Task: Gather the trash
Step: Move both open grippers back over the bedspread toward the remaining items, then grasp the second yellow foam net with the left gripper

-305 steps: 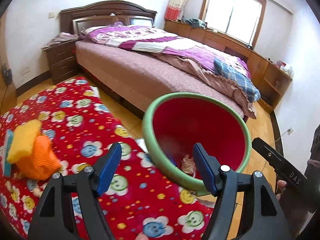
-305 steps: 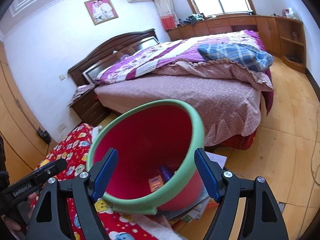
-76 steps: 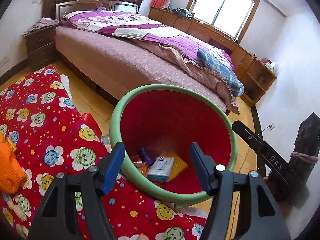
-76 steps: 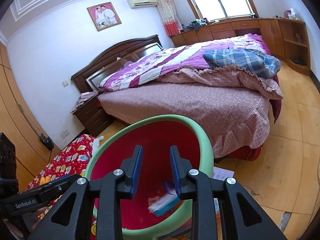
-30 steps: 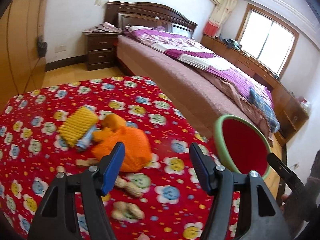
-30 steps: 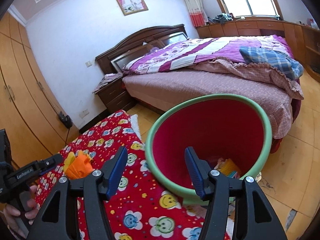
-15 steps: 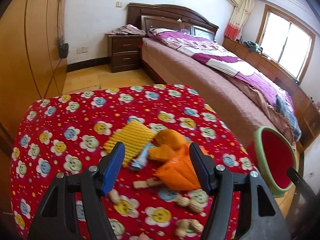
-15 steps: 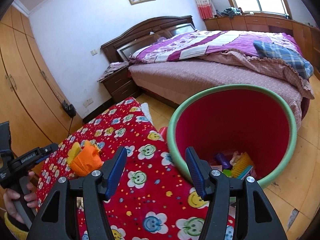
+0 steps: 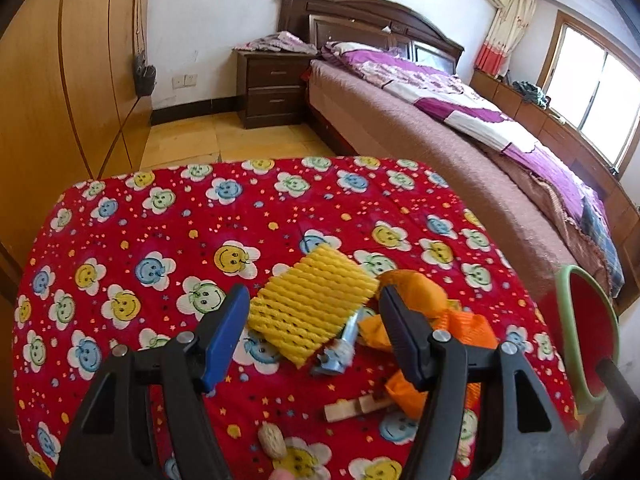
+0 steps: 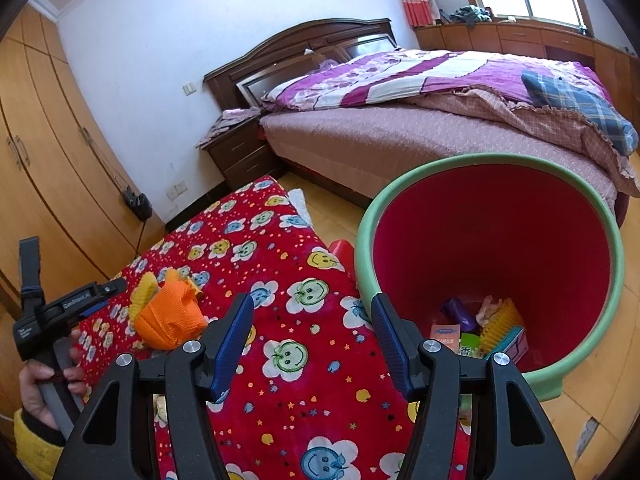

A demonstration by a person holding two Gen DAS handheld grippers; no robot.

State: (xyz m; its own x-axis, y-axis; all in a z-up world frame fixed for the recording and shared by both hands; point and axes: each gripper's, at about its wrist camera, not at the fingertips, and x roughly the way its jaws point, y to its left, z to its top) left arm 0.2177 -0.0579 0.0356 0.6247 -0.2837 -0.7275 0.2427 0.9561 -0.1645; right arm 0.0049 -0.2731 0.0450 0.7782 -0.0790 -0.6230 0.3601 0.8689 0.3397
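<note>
We look over a bed (image 9: 460,148) with a purple quilt (image 10: 420,72) that fills the far side of the room, a wooden wardrobe (image 9: 60,80) on the left and a dark nightstand (image 9: 272,92) beside the headboard. In front of the bed we have a table under a red cloth printed with smiling flowers (image 9: 160,220).

At the table's right edge, on the floor, stands the trash bin (image 10: 492,256), red inside with a green rim. We see trash at its bottom: a yellow foam net, a purple wrapper, small printed cartons.

On the cloth the remaining trash lies in one cluster. A yellow foam net (image 9: 312,308) lies flat; touching its right edge is a crumpled orange net (image 9: 460,324). A small blue-grey wrapper (image 9: 340,348) pokes out between them. Just nearer to us lie a pale wooden strip (image 9: 356,406) and a peanut (image 9: 272,438).

The left gripper (image 9: 316,336) is over the cluster with its jaws spread; the yellow net shows between them, and we cannot tell whether the fingers touch it. A person's hand (image 10: 44,376) with a yellow cuff grips its handle in the right view.

The right gripper (image 10: 312,336) is above the cloth near the bin's rim, jaws spread and pinching nothing.
</note>
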